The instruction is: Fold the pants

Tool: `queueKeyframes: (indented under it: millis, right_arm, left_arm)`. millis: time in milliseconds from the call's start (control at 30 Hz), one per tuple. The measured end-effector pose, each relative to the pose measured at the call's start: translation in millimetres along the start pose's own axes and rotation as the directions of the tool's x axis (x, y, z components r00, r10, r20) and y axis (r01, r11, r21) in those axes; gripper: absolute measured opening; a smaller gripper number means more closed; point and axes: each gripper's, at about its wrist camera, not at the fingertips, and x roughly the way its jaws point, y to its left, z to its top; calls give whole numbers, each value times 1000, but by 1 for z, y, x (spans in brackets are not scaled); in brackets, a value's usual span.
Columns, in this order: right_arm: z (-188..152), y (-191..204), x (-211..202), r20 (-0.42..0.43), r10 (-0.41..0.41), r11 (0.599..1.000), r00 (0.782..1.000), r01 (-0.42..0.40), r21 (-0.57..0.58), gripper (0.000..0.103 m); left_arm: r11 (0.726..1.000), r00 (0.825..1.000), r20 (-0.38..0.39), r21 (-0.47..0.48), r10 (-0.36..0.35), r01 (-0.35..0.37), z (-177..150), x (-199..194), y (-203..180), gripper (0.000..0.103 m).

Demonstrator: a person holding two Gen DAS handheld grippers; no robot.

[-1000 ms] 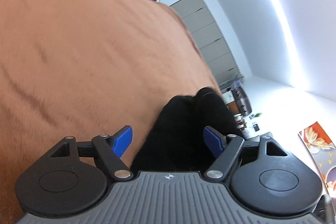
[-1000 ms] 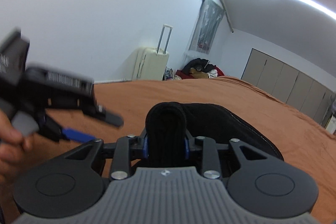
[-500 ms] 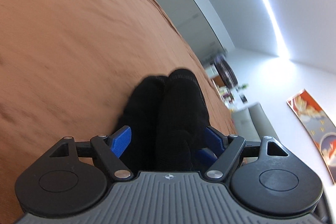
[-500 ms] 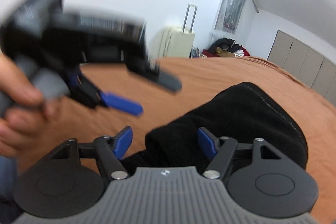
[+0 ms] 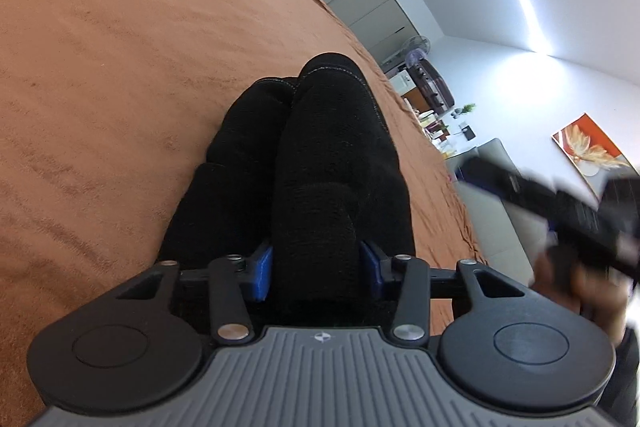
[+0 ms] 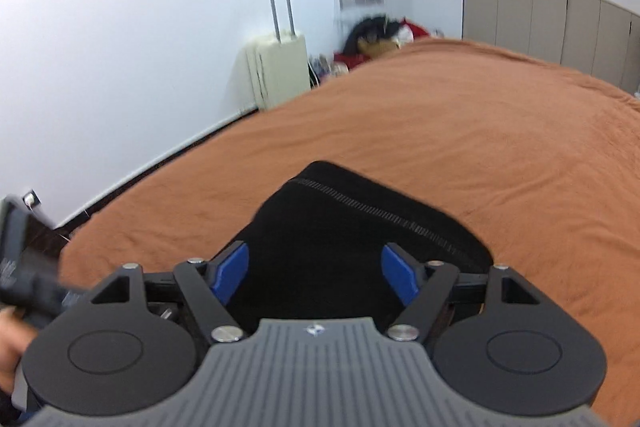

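Observation:
The black pants [image 5: 320, 155] lie bunched in thick folds on the orange bedspread [image 5: 120, 67]. My left gripper [image 5: 316, 271] is shut on a thick fold of the pants, its blue pads pressed to both sides. In the right wrist view the pants [image 6: 360, 227] lie as a folded black bundle with a stitched seam. My right gripper [image 6: 314, 273] is open, its blue pads apart over the near edge of the bundle. The right gripper also shows blurred in the left wrist view [image 5: 560, 211].
The orange bedspread [image 6: 480, 131] covers the whole bed. A cream suitcase [image 6: 280, 67] stands by the white wall, with a clothes pile [image 6: 376, 35] behind the bed. Grey wardrobes [image 6: 560, 23] line the far wall. A shelf and fan [image 5: 420, 67] stand past the bed edge.
My left gripper moved over the pants and shut on a fold. My right gripper let go of the fold, opened, and now sits open over the bundle.

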Motion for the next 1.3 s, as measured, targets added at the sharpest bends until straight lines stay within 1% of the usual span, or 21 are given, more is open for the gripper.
queueKeyframes:
  millis: [67, 100, 133, 200, 300, 333, 433, 533, 600, 667, 700, 800, 833, 900, 933, 1000, 1033, 1133, 1200, 1233, 1300]
  right_arm:
    - [17, -8, 13, -63, 6, 1000, 998, -5, 16, 71]
    - [27, -9, 21, -99, 35, 999, 995, -33, 22, 73]
    - [37, -11, 31, -137, 80, 997, 987, -78, 22, 77]
    - [56, -10, 49, -199, 152, 987, 968, -160, -29, 82]
    - [77, -11, 75, -273, 206, 955, 940, -253, -153, 83]
    - [90, -24, 88, -300, 211, 949, 930, -268, -165, 83]
    - [100, -41, 109, -366, 232, 941, 901, -303, -151, 83]
    - [110, -53, 130, -404, 293, 923, 866, -367, -118, 83]
    - [113, -54, 140, -433, 326, 908, 840, -406, -102, 83]
    - [109, -49, 147, -482, 368, 884, 795, -460, -85, 83]
    - [107, -44, 151, -496, 372, 874, 785, -476, -96, 83]
    - [104, -43, 153, -518, 376, 853, 768, -506, -131, 46]
    - [104, -45, 151, -518, 385, 849, 764, -513, -126, 36]
    - [102, -47, 142, -501, 392, 842, 772, -520, -142, 26]
    - [101, -48, 136, -480, 397, 843, 783, -517, -147, 24]
    - [101, -51, 121, -424, 412, 844, 807, -513, -156, 23]
    - [102, -54, 111, -390, 421, 848, 819, -508, -151, 23]
    - [114, -63, 86, -308, 438, 861, 845, -492, -126, 23]
    - [126, -63, 80, -284, 435, 868, 854, -482, -121, 23]
    - [131, -61, 82, -280, 433, 870, 857, -479, -118, 23]
    - [138, -50, 96, -302, 409, 879, 861, -461, -124, 23]
  left_arm:
    - [1000, 1000, -3, 17, 3, -3, -2, 0, -4, 46]
    - [1000, 1000, -5, 24, -1, 1, -3, 0, -4, 45]
    - [1000, 1000, -8, 30, -6, 6, 0, 0, -3, 45]
    - [999, 1000, -12, 30, -16, 17, 0, 0, -1, 44]
    - [1000, 999, -20, 14, -25, 25, 2, 0, 4, 44]
    - [1000, 999, -23, 12, -27, 28, 3, 0, 5, 44]
    - [999, 999, -31, 6, -41, 41, 2, 1, 9, 44]
    - [999, 998, -39, 0, -54, 54, 5, 3, 12, 44]
    - [998, 997, -44, -3, -62, 62, 7, 3, 14, 44]
    - [998, 997, -49, -6, -64, 64, 9, 4, 17, 44]
    - [998, 997, -51, -9, -66, 65, 10, 3, 18, 44]
    - [998, 997, -51, -30, -64, 63, 9, -1, 23, 44]
    - [997, 997, -49, -39, -66, 64, 8, 0, 23, 44]
    - [997, 997, -35, -35, -69, 68, 8, -2, 20, 42]
    - [997, 997, -24, -27, -71, 71, 7, -3, 16, 42]
    - [997, 997, 1, -11, -79, 79, 10, -8, 7, 42]
    - [995, 995, 22, -4, -97, 97, 14, -14, 2, 42]
    - [990, 987, 76, 13, -142, 142, 28, -32, -6, 41]
    - [992, 988, 90, 41, -124, 120, 37, -39, -6, 41]
    - [994, 991, 93, 49, -99, 94, 41, -39, -3, 41]
    - [998, 995, 79, 19, -54, 52, 44, -35, 12, 41]
